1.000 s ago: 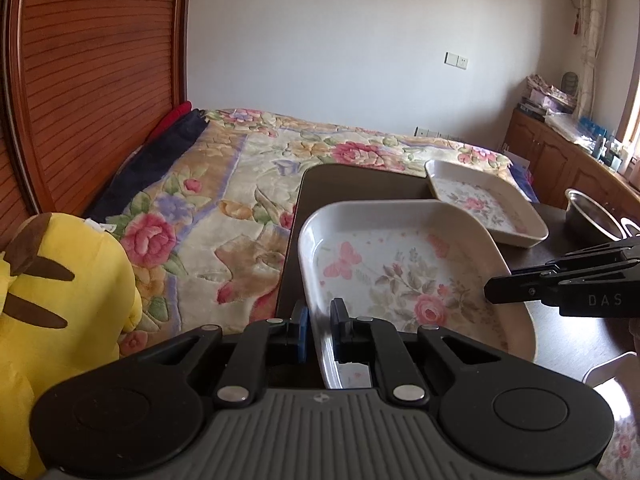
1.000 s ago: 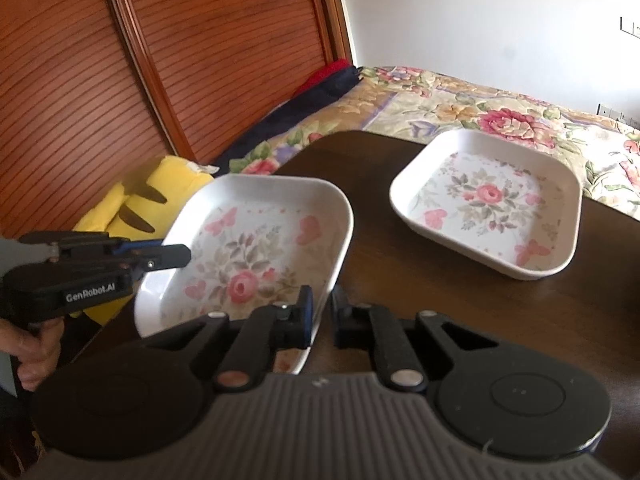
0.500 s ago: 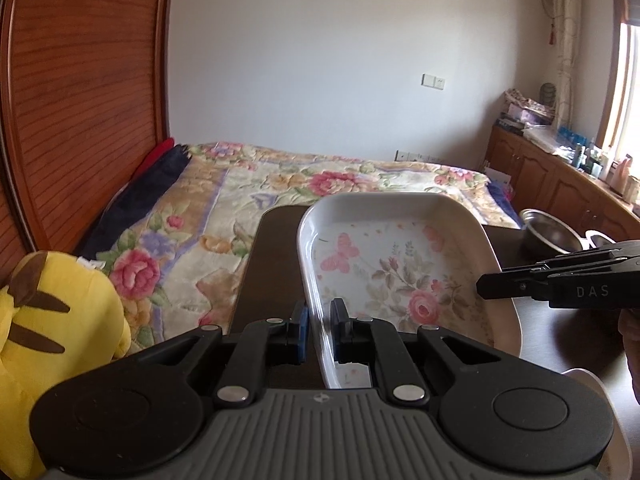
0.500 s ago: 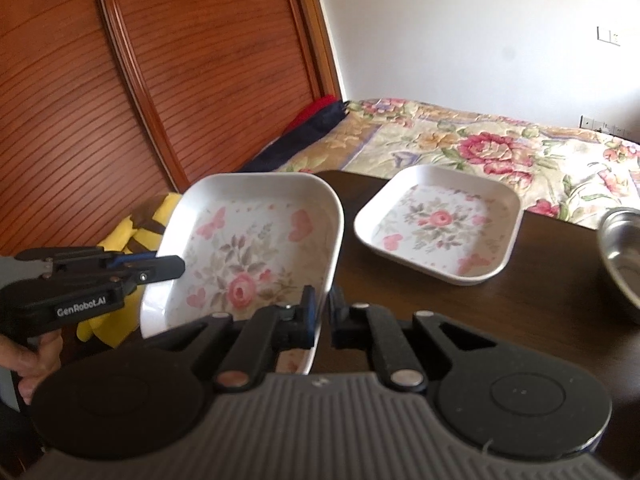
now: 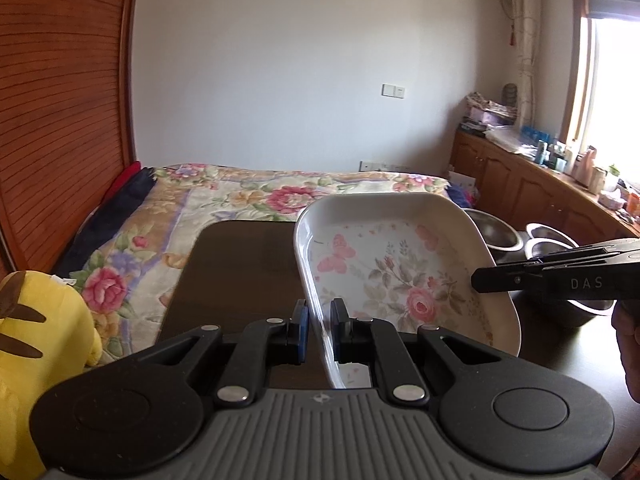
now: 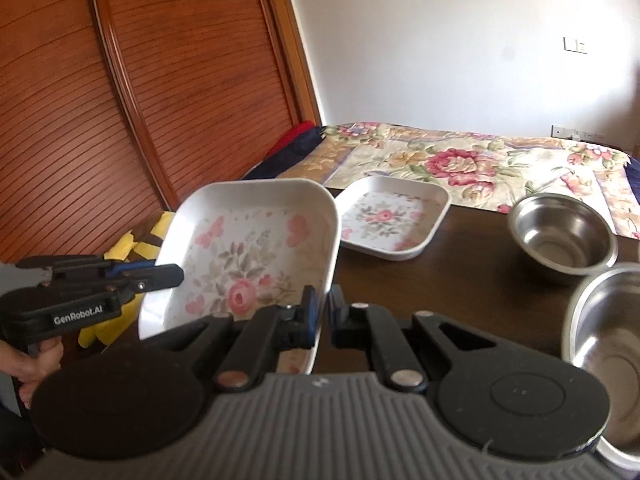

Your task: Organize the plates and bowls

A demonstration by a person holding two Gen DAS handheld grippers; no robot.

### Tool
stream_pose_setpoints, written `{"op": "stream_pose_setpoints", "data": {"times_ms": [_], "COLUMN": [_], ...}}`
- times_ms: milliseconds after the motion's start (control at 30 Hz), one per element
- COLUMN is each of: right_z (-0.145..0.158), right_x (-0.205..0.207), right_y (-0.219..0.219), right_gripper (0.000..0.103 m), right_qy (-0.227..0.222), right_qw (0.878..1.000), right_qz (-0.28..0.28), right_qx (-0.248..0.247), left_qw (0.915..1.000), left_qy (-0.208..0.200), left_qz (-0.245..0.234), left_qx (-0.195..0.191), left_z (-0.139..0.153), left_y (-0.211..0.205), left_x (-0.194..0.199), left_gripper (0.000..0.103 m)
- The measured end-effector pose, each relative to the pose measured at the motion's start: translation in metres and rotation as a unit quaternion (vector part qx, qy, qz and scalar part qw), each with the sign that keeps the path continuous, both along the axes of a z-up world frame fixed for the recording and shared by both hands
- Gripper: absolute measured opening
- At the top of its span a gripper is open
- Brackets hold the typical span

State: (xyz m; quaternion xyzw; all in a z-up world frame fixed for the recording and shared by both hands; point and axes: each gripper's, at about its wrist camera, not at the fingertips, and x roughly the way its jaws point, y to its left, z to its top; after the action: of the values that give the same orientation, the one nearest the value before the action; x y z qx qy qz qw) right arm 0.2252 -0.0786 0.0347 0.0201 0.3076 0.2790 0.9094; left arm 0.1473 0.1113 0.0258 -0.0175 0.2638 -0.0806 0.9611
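Observation:
A white square plate with pink flowers (image 5: 392, 276) hangs tilted above the dark table (image 5: 240, 264), held at two opposite rims. My left gripper (image 5: 320, 334) is shut on its near-left rim. Shut on the opposite rim is my right gripper (image 6: 323, 316), which shows from the side in the left wrist view (image 5: 480, 280). In the right wrist view the held plate (image 6: 256, 256) fills the centre, with the left gripper (image 6: 176, 276) at its far edge. A second matching plate (image 6: 392, 216) lies flat on the table (image 6: 460, 288) behind it.
Two steel bowls (image 6: 560, 236) (image 6: 608, 328) stand on the table's right side. A yellow plush toy (image 5: 36, 344) sits left of the table, and a flowered bed (image 5: 240, 200) lies beyond. A wooden wardrobe (image 6: 160, 80) is on the left, and cabinets (image 5: 540, 192) on the right.
Both grippers have risen with the plate between them, lifting it well off the table. The second plate now sits lower and farther off, and the steel bowls have come into view.

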Motion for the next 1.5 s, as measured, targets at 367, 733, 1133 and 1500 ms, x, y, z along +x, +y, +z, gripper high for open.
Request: {"op": "stream_pose_setpoints", "data": {"times_ms": [367, 733, 1133, 1500], "right_z": [-0.005, -0.023, -0.038, -0.045], "right_x": [-0.026, -0.048, -0.063, -0.064], "right_y": [-0.025, -0.042, -0.046, -0.043], "right_gripper": [0.008, 0.008, 0.008, 0.009], "right_qy": [0.0, 0.015, 0.037, 0.042], "right_qw": [1.0, 1.0, 0.999, 0.999], "right_qz": [-0.008, -0.009, -0.004, -0.005], "right_qx": [0.002, 0.003, 0.006, -0.007], "left_qw": [0.9999, 0.999, 0.9983, 0.9975], "left_qy": [0.001, 0.032, 0.049, 0.063], "left_qz": [-0.015, -0.026, -0.031, -0.032], "left_qx": [-0.004, -0.014, -0.012, -0.013], "left_z": [-0.005, -0.028, -0.035, -0.044], "left_y": [-0.024, -0.04, -0.041, -0.042], "left_x": [-0.027, -0.045, -0.049, -0.041], "left_gripper": [0.039, 0.039, 0.039, 0.039]}}
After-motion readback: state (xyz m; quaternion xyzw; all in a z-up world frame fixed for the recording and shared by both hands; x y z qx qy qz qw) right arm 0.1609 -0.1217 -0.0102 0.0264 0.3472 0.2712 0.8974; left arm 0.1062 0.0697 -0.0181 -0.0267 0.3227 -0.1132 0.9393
